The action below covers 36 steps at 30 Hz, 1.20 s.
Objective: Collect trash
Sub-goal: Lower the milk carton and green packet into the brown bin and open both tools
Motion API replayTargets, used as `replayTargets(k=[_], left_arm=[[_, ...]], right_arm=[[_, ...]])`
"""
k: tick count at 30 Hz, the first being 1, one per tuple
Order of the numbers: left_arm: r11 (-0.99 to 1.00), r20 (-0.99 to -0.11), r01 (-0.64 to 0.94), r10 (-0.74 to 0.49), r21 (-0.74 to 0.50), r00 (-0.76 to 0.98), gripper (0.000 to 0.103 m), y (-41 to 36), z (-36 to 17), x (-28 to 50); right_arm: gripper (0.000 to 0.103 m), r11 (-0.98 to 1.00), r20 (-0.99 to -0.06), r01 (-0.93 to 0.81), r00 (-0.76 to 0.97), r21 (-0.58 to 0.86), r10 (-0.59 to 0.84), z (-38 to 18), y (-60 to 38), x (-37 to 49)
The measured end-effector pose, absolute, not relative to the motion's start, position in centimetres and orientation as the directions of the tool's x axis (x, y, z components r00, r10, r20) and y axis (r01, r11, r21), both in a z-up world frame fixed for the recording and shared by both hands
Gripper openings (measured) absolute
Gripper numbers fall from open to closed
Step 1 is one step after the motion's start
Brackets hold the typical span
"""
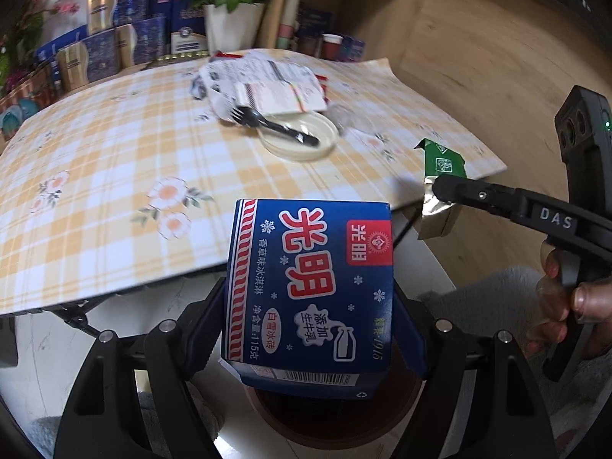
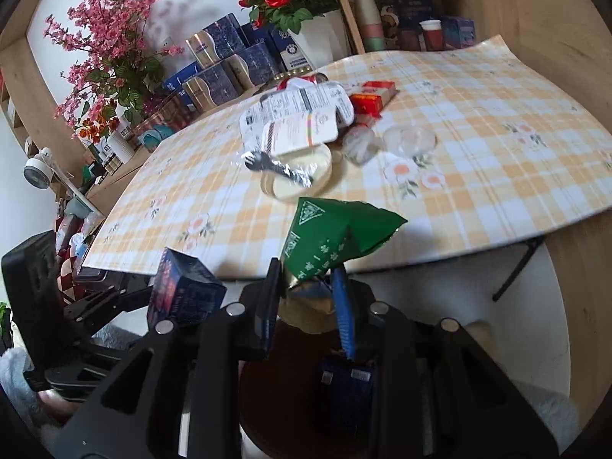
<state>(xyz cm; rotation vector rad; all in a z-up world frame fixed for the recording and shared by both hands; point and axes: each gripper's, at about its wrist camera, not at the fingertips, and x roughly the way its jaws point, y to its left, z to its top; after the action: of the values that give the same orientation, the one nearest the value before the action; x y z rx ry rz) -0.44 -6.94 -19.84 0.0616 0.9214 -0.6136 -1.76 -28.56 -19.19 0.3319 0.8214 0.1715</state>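
My left gripper (image 1: 308, 306) is shut on a blue ice cream box (image 1: 310, 290) with red and white lettering. It holds the box above a dark brown round bin (image 1: 325, 420) just off the table's near edge. My right gripper (image 2: 306, 283) is shut on a green wrapper (image 2: 332, 237) with a foil lining, and it hangs over the same bin (image 2: 283, 401). A blue package (image 2: 346, 382) lies inside the bin. In the left wrist view the right gripper (image 1: 440, 191) and green wrapper (image 1: 443, 164) show at the right. In the right wrist view the blue box (image 2: 183, 290) shows at the left.
On the yellow checked tablecloth (image 1: 95, 191) lie white printed packaging (image 1: 267, 84), a black fork (image 1: 275, 126) on a cream lid (image 1: 306, 149), crumpled clear plastic (image 2: 409, 139) and red boxes (image 2: 371, 99). Flower pots and blue boxes line the shelves behind. A hand (image 1: 566, 306) grips the right handle.
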Motion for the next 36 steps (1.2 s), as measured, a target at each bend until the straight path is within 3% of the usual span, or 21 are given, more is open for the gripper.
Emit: replayTargets(k=[12, 23, 26, 36], left_arm=[[0.733, -0.828, 0.673, -0.435, -0.099, 0.352, 0.077, -8.8, -25.9, -2.9], [0.718, -0.878, 0.680, -0.411, -0.146, 0.245, 0.078, -9.3, -29.2, -2.0], [0.730, -0.874, 0.666, -0.413, -0.151, 0.254, 0.086, -9.0, -29.3, -2.1], [0.836, -0.804, 0.530, -0.411, -0.144, 0.430, 0.093, -5.8, -26.4, -1.1]], right_arm=[[0.029, 0.962, -0.724, 0.005, 0.660, 0.272, 0.202, -20.9, -29.0, -4.7], [0.029, 0.960, -0.742, 0.015, 0.638, 0.279, 0.205, -22.3, -28.9, -4.9], [0.029, 0.959, -0.747, 0.020, 0.632, 0.283, 0.207, -22.5, -29.0, -4.9], [0.029, 0.965, -0.794, -0.030, 0.562, 0.262, 0.233, -24.4, -27.5, -4.5]])
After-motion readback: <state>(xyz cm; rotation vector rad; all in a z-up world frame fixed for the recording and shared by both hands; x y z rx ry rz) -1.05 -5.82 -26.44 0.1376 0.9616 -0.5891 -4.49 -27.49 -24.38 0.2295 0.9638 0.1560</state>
